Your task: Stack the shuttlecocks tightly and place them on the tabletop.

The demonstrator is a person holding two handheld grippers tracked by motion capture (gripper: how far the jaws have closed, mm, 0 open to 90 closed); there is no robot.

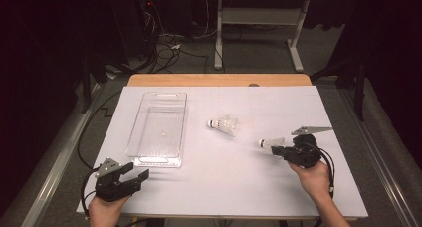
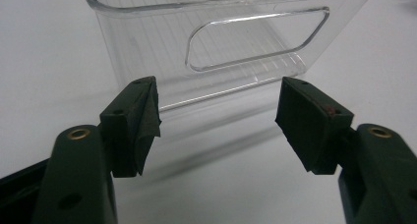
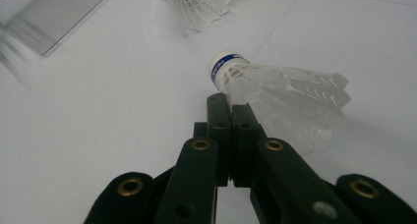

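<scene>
Right gripper (image 1: 279, 150) with its jaws pressed together on the skirt of a white plastic shuttlecock (image 1: 270, 143), held just above the white table cover (image 1: 224, 187) at the right of the table. The shuttlecock's long axis lies roughly level, its rounded cork pointing left toward the middle of the table and its flared skirt trailing back to the jaws. In the right gripper view the shuttlecock (image 3: 275, 86) shows a white cork ringed by a blue band and a translucent, ribbed, lattice-like skirt. A second shuttlecock (image 1: 224, 125) lies on its side nearer the centre, cork also to the left. Left gripper (image 1: 137, 177), jaws spread wide and holding nothing, faces the near end of a clear plastic bin (image 1: 158, 127).
</scene>
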